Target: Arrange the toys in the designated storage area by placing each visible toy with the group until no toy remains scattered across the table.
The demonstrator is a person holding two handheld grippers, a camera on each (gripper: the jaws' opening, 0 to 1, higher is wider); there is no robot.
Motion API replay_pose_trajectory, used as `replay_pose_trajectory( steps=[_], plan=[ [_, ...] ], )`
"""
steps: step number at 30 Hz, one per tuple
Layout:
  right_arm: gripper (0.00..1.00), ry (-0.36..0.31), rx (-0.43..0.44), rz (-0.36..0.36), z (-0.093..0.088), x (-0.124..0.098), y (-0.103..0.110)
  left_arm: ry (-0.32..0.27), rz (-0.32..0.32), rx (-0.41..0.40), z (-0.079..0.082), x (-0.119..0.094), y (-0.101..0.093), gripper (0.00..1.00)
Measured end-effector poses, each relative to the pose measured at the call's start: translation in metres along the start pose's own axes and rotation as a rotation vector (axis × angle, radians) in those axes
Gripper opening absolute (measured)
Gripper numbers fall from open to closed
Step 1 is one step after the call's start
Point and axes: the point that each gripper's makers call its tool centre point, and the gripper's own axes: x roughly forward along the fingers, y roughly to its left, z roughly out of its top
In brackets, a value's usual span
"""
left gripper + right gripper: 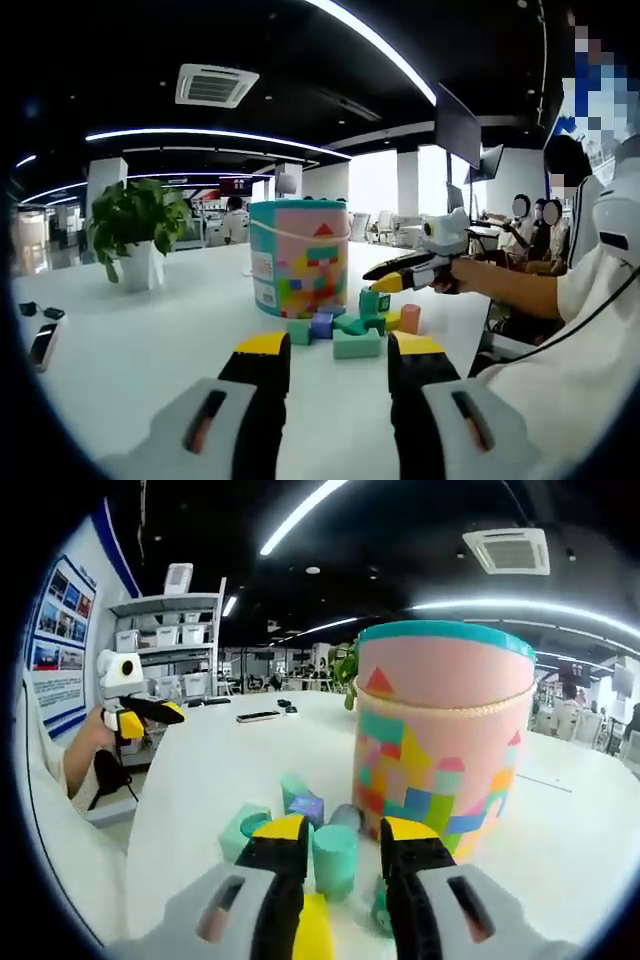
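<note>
A: Where are the toys?

B: A cluster of small foam building blocks in teal, green, purple and salmon lies on the white table, touching or just beside the foot of a tall pink cylindrical tub with a teal lid and a printed block pattern. They sit toward the table edge nearest the person.

A: And the grippers?

B: In the right gripper view, the right gripper hangs low over the blocks, its yellow-tipped jaws parted around an upright teal cylinder block. Whether they touch it, I cannot tell. The left gripper has its jaws apart and holds nothing, pointed at the cluster from farther back.

A: What step is this?

B: Likely picking one block. Next, the right jaws would need to close squarely on the cylinder.

A: Anything else?

B: A potted green plant stands farther along the table, and phones lie near its far side edge.
</note>
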Motion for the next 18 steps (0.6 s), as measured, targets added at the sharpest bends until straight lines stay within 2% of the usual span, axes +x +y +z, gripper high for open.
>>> replay_pose_trajectory(
  steps=[13, 18],
  plan=[
    [0.26, 0.045, 0.002, 0.026, -0.015, 0.014, 0.004, 0.004, 0.001, -0.004, -0.001, 0.000, -0.001, 0.40],
    [0.21, 0.076, -0.011, 0.018, -0.025, 0.018, 0.004, 0.003, -0.007, 0.001, 0.001, 0.002, -0.005, 0.39]
  ],
)
